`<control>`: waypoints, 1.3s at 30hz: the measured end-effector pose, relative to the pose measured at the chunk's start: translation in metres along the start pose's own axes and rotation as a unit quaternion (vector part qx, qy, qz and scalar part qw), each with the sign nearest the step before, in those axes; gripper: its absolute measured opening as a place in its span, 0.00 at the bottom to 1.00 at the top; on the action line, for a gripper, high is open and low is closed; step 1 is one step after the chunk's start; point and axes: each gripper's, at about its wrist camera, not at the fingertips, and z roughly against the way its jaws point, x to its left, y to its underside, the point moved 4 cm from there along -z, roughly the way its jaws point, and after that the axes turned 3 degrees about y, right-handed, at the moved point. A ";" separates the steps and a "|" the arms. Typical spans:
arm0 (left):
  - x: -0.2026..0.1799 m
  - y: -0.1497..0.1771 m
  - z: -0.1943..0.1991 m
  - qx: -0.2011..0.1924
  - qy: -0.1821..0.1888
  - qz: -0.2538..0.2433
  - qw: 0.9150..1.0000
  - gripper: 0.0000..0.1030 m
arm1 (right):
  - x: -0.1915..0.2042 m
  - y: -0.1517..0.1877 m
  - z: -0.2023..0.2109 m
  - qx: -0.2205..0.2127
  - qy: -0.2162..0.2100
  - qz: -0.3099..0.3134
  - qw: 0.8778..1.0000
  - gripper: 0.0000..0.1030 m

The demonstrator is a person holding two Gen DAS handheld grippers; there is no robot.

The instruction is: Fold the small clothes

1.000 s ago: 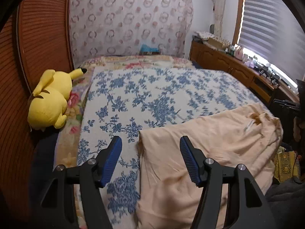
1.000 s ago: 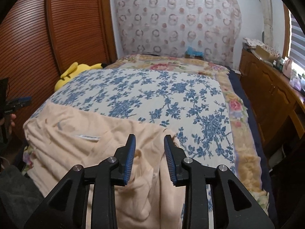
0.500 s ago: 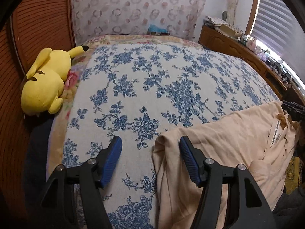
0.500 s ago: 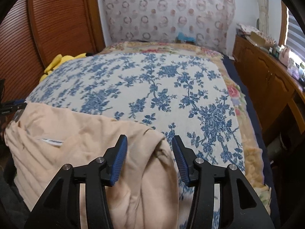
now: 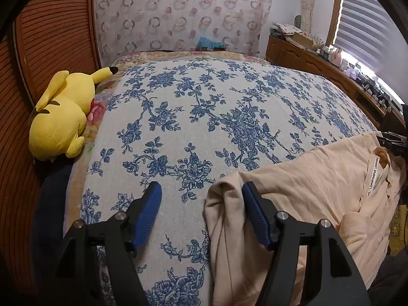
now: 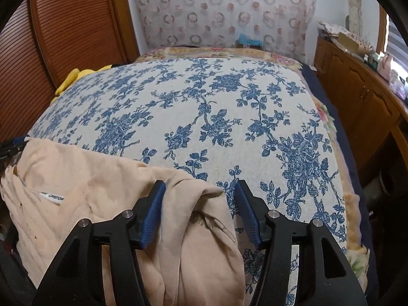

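A peach-coloured garment (image 5: 306, 193) lies across the near end of the bed, its white label showing near the neck at the right; it also shows in the right wrist view (image 6: 97, 193). My left gripper (image 5: 201, 211) is open, its jaws wide apart over the garment's left corner, which sits just inside the right finger (image 5: 255, 216). My right gripper (image 6: 200, 211) is open, with the garment's bunched right corner lying between its fingers. Neither gripper holds cloth.
The bed carries a blue floral cover (image 5: 216, 107) (image 6: 204, 107). A yellow plush toy (image 5: 61, 114) lies at the bed's left edge by the wooden slatted wall. A wooden dresser (image 6: 362, 97) with clutter runs along the right side under the window.
The right gripper has opened from nearly shut to wide. Both grippers have moved lower and closer to the garment's corners, and the garment sits nearer the bed's end.
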 end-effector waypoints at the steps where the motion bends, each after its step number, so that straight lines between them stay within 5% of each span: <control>1: 0.000 0.000 0.000 0.000 0.000 0.000 1.000 0.64 | 0.000 0.000 0.000 0.000 0.000 0.000 1.000 0.58; 11: -0.003 -0.002 0.000 0.009 0.010 0.007 1.000 0.62 | 0.000 0.000 0.000 -0.002 -0.004 -0.002 1.000 0.59; 14: -0.010 -0.003 0.001 0.013 0.031 0.003 0.999 0.50 | 0.000 0.000 0.000 -0.002 -0.004 -0.002 1.000 0.59; 19: -0.018 -0.004 0.000 0.015 0.061 0.005 0.998 0.48 | -0.001 0.001 0.000 -0.002 -0.006 -0.002 1.000 0.59; 22: -0.021 -0.005 -0.001 0.016 0.076 0.006 0.997 0.27 | 0.002 0.000 0.000 -0.002 -0.008 0.001 1.000 0.59; 23: -0.022 -0.004 -0.001 0.017 0.080 0.005 0.997 0.15 | 0.004 0.000 0.000 -0.001 -0.009 0.005 1.000 0.55; 28: -0.029 -0.004 0.012 0.001 0.092 0.003 0.996 0.04 | 0.017 0.003 0.005 0.008 -0.055 0.017 0.998 0.13; 32: -0.038 -0.012 0.044 -0.038 0.111 0.004 0.993 0.03 | 0.021 0.007 0.025 -0.010 -0.066 0.014 0.998 0.11; 39: -0.055 -0.036 0.123 -0.112 0.132 -0.025 0.985 0.03 | 0.017 -0.006 0.110 -0.109 -0.074 -0.014 0.991 0.10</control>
